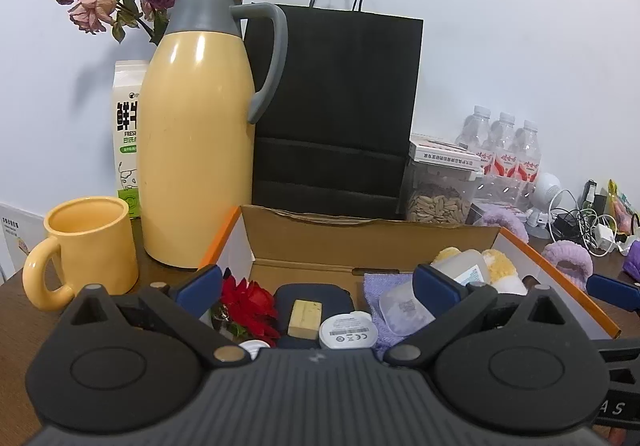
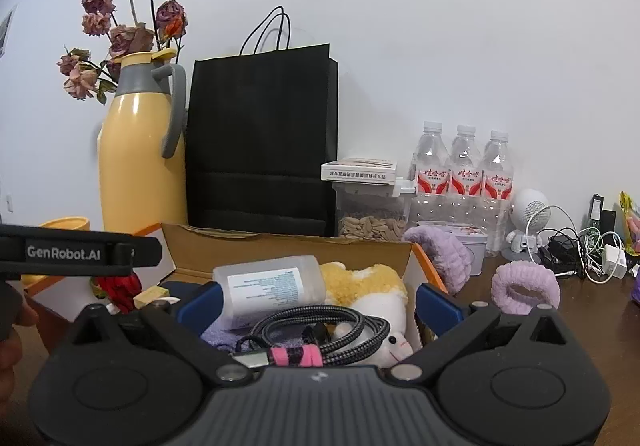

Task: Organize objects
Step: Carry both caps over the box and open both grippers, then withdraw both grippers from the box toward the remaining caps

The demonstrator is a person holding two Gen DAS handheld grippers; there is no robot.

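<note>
The left gripper (image 1: 318, 288) is held with its jaws spread wide over the open cardboard box (image 1: 372, 236); nothing is pinched between its blue pads. The right gripper (image 2: 318, 300) is likewise spread wide over the same box, and nothing is gripped.

The box is seated near the front edge of the brown table (image 2: 580, 310). Along its left wall a red artificial flower (image 1: 250, 304) is found, with a small wooden block (image 1: 306, 318) and a round white device (image 1: 347, 332) just beside it on a dark blue pouch (image 1: 316, 294). Toward the right wall a translucent bottle (image 2: 272, 286) lies on its side against a yellow-and-white plush toy (image 2: 372, 286), and a coiled braided cable (image 2: 320, 330) bound with a pink tie rests in front of them on a purple cloth (image 1: 374, 290).

Outside the box, two purple fuzzy bands (image 2: 524, 288) lie on the table past its right wall. At the table's back edge a yellow thermos jug (image 1: 200, 149), a black paper bag (image 1: 340, 105) and three water bottles (image 2: 464, 165) stand upright. A yellow mug (image 1: 88, 246) stands left of the box.
</note>
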